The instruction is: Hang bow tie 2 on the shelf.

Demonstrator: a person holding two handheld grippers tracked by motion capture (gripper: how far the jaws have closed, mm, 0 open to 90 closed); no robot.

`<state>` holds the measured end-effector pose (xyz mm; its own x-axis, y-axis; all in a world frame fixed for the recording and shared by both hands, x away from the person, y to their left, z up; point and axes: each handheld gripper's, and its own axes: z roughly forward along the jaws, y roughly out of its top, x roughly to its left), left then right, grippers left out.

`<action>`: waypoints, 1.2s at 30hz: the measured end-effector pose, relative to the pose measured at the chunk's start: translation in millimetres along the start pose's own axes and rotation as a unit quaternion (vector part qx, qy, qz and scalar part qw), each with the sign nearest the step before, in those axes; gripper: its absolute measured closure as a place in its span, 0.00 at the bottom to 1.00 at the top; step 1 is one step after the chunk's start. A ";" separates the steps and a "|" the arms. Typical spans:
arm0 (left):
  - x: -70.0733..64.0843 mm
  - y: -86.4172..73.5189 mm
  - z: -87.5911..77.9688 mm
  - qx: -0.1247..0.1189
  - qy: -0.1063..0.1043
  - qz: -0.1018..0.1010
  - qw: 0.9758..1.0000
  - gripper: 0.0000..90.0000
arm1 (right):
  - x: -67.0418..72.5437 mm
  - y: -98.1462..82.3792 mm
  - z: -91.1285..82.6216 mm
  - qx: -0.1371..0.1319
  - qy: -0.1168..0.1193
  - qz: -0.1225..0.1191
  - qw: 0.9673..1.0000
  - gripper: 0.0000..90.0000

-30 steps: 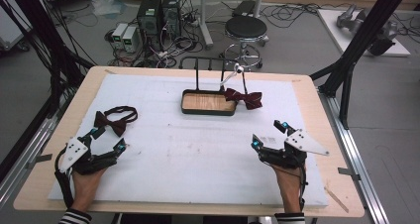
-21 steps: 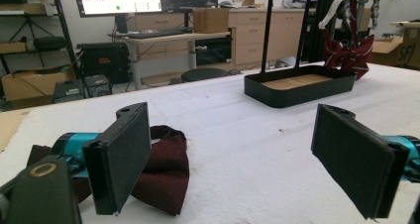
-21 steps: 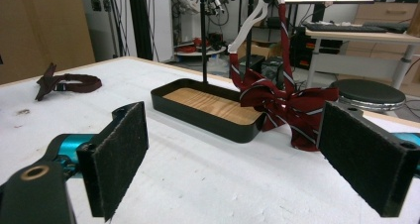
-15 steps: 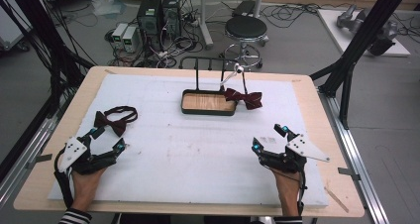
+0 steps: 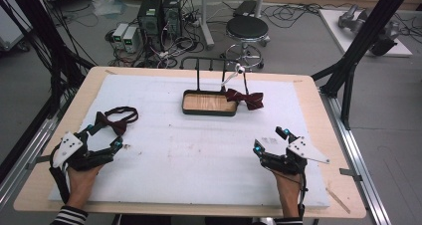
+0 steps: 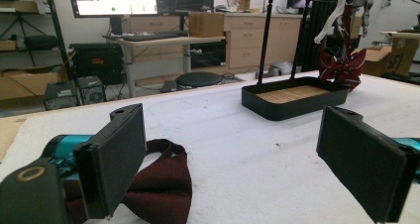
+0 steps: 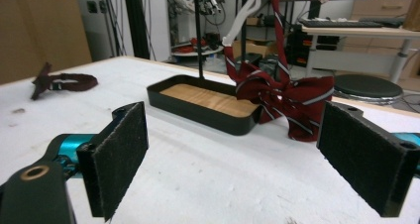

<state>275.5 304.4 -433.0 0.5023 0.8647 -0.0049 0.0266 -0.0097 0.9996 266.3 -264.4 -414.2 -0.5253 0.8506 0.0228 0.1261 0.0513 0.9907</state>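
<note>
A dark red bow tie (image 5: pixel 112 120) with a black neck strap lies on the white mat at the left. My left gripper (image 5: pixel 103 137) rests just in front of it. Its jaws have just been opening and stand wide; one wing of the tie (image 6: pixel 158 184) lies by the left pad (image 6: pixel 116 157), unpressed. A black stand with a wood-floored tray (image 5: pixel 209 104) sits at the far centre. A striped red bow tie (image 5: pixel 245 98) hangs beside it from a white hook. My right gripper (image 5: pixel 270 140) lies open at the front right, empty, facing the striped tie (image 7: pixel 277 97) and the tray (image 7: pixel 198 102).
The white mat (image 5: pixel 199 150) covers most of the wooden table (image 5: pixel 318 105). Black frame legs (image 5: pixel 348 65) rise at the right and left edges. Behind the table are a stool (image 5: pixel 247 28) and computer boxes (image 5: pixel 159 16) on the floor.
</note>
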 end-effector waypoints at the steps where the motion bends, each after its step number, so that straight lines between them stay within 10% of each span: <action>1: 0.0 0.0 0.0 0.000 0.000 0.000 1.000 0.13 | 0.1 -0.9 0.2 0.004 -0.001 -0.001 1.000 0.13; 10: 17.4 28.6 6.1 0.080 -0.019 0.037 0.996 0.13 | 1.7 -2.4 2.0 0.020 0.002 -0.008 1.000 0.13; 19: 41.1 49.6 22.2 0.165 -0.066 0.078 0.981 0.13 | 0.8 -3.2 -2.0 0.023 0.003 -0.005 1.000 0.13; 36: 66.6 52.1 39.0 0.238 -0.092 0.088 0.963 0.13 | 0.9 -17.1 -7.6 0.028 0.011 -0.004 1.000 0.13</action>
<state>344.0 342.0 -382.4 0.6783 0.7259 0.1142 0.2994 -0.4149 0.8592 257.3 -268.5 -430.1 -0.5448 0.8384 0.0179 0.1683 0.0884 0.9818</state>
